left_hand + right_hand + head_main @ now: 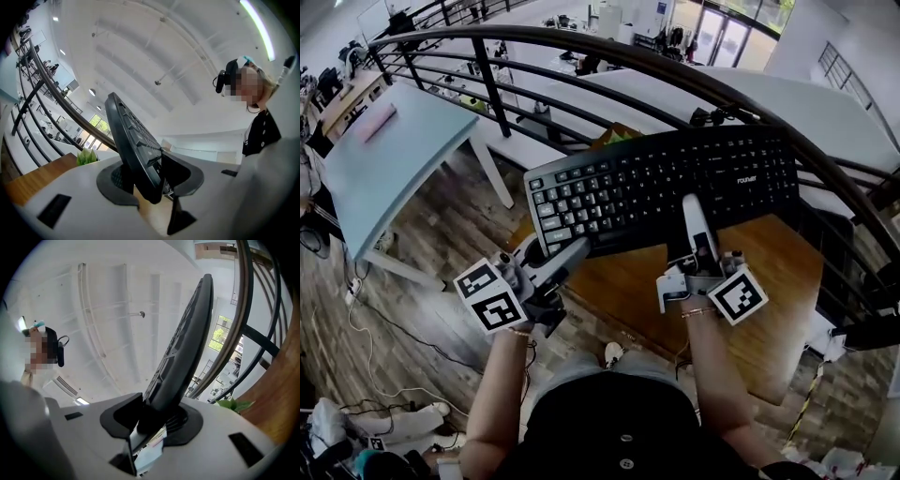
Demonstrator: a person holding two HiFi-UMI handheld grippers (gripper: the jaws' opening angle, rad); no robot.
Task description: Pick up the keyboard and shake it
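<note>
I hold the keyboard (666, 187) up in the air with both grippers. It is over the brown table (769, 300), and I judge that it does not touch it. It stands tipped up, with the keys facing me and its near long edge at the bottom.

My left gripper (570, 253) is squeezed tight on that near edge, close to the keyboard's left end. My right gripper (698, 225) is squeezed tight on the same edge, a bit to the right of the middle. In each gripper view the black edge sits snug between the two jaws.

So the picking up looks done. I think this is the shaking part. But one look cannot tell me if the shaking is just coming, going on, or over.

If there is shaking to do, both grippers must move together and hold tight, so the keyboard does not slip or twist. The dark railing (490, 89) is just past the far edge, so any moves should be small and on my side.
</note>
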